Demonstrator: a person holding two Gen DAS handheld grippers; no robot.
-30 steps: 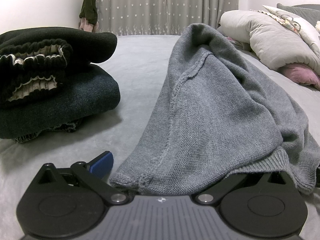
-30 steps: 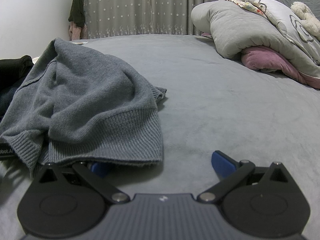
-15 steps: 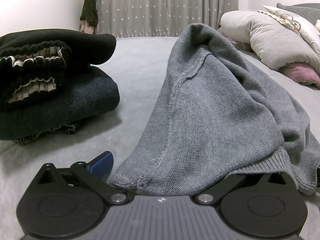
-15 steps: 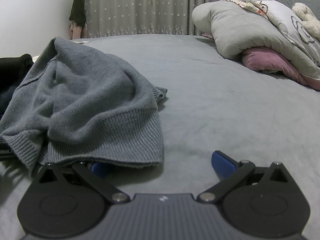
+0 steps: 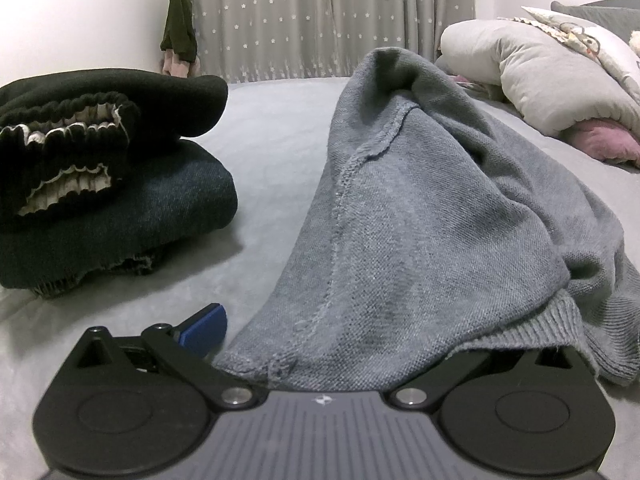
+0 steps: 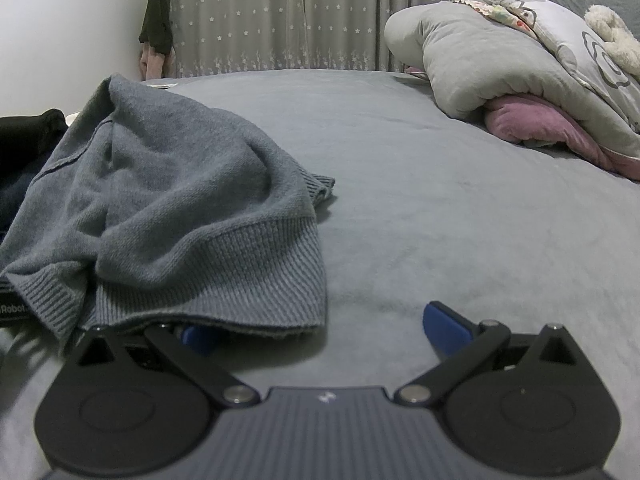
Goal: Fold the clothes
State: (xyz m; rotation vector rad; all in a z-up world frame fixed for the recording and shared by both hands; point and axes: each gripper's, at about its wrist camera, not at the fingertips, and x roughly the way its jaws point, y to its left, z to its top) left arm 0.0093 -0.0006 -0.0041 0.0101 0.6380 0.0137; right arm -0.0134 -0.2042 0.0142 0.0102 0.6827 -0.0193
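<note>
A grey knit sweater lies heaped on the grey bed. In the left wrist view its edge drapes over my left gripper, which stands open; the left blue pad shows and the right finger is hidden under the cloth. In the right wrist view the sweater sits left of centre, with its ribbed hem lying over the left pad of my right gripper. That gripper is open, and its right pad is bare above the sheet.
A stack of folded dark clothes sits on the bed left of the sweater. A rolled grey duvet and a pink pillow lie at the right. Star-patterned curtains hang behind, beside a dark garment on the wall.
The left wrist view has shifted very slightly and the sweater's folds have settled a little. The right gripper and hem look unchanged.
</note>
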